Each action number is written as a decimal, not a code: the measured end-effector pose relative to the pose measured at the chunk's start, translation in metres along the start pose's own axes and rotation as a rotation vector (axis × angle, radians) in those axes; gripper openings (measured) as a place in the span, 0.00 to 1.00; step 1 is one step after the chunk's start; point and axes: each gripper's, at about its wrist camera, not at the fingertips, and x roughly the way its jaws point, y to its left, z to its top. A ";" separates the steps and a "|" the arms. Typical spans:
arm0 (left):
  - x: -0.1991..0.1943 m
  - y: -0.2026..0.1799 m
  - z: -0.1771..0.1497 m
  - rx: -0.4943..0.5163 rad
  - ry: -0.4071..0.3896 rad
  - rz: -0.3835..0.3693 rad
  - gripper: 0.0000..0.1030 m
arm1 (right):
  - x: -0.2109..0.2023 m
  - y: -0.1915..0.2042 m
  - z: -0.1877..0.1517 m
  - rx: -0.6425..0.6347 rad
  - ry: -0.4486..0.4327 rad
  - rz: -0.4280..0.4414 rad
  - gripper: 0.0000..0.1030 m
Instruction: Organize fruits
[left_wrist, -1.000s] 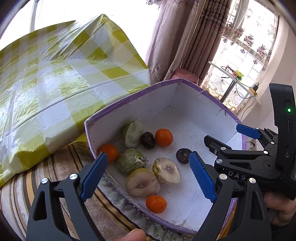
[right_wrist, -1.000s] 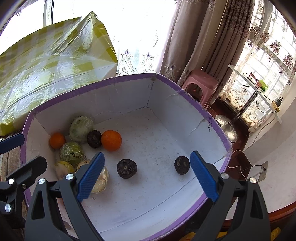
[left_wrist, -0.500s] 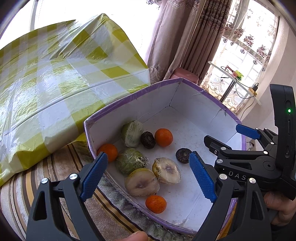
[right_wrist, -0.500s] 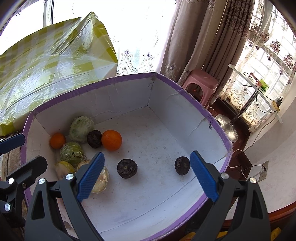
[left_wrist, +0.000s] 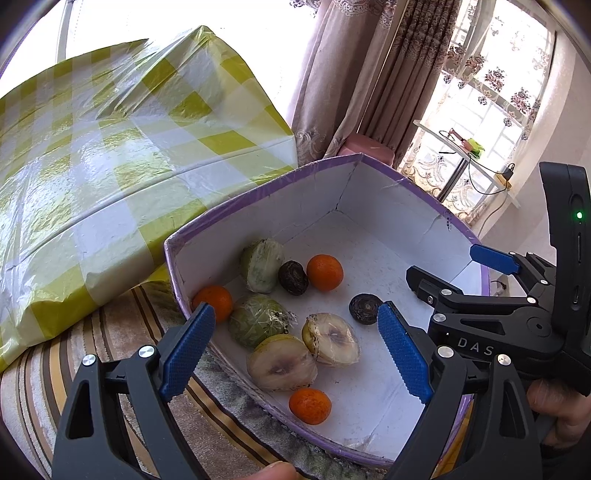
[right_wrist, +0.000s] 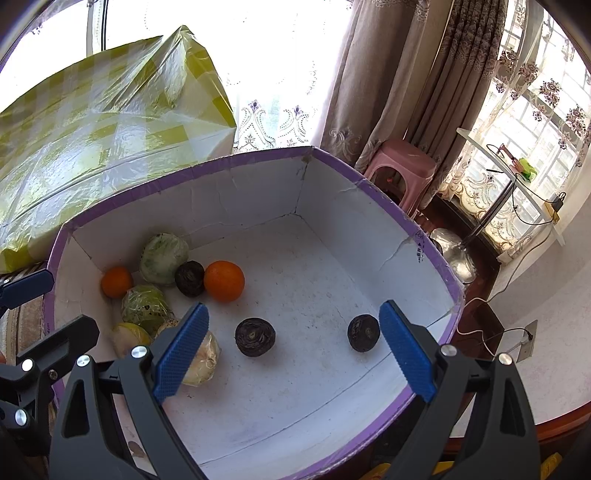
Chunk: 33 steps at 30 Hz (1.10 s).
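Observation:
A white box with a purple rim (left_wrist: 413, 186) (right_wrist: 388, 205) holds the fruit. Three oranges lie in it, one (left_wrist: 324, 272) (right_wrist: 224, 280) mid-box, one (left_wrist: 213, 301) (right_wrist: 117, 281) by the left wall, one (left_wrist: 309, 405) near the front. Two green wrapped fruits (left_wrist: 261, 269) (left_wrist: 258, 319), two cut pale halves (left_wrist: 282, 363) (left_wrist: 330, 339) and dark round fruits (right_wrist: 255, 336) (right_wrist: 363, 332) (left_wrist: 293, 277) lie around them. My left gripper (left_wrist: 297, 350) hangs open above the box's left side, over the pale halves. My right gripper (right_wrist: 293, 345) hangs open over the box's front, nothing between its fingers.
A bulky package in yellow-and-white checked plastic (left_wrist: 110, 155) presses against the box's left back wall. A striped cloth (left_wrist: 44, 373) covers the surface under the box. A pink stool (right_wrist: 402, 166), curtains (right_wrist: 388, 74) and a small side table (right_wrist: 513, 173) stand beyond. A fingertip (left_wrist: 273, 472) shows at the bottom edge.

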 end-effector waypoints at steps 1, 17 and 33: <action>0.000 0.000 0.000 0.000 0.000 0.000 0.84 | 0.000 0.000 0.000 0.000 0.000 0.000 0.91; 0.001 -0.001 0.000 -0.001 0.000 0.001 0.84 | -0.001 0.000 0.002 0.000 0.000 0.003 0.91; -0.001 -0.010 -0.004 0.036 -0.009 -0.002 0.84 | -0.002 -0.003 0.004 0.008 0.000 0.004 0.91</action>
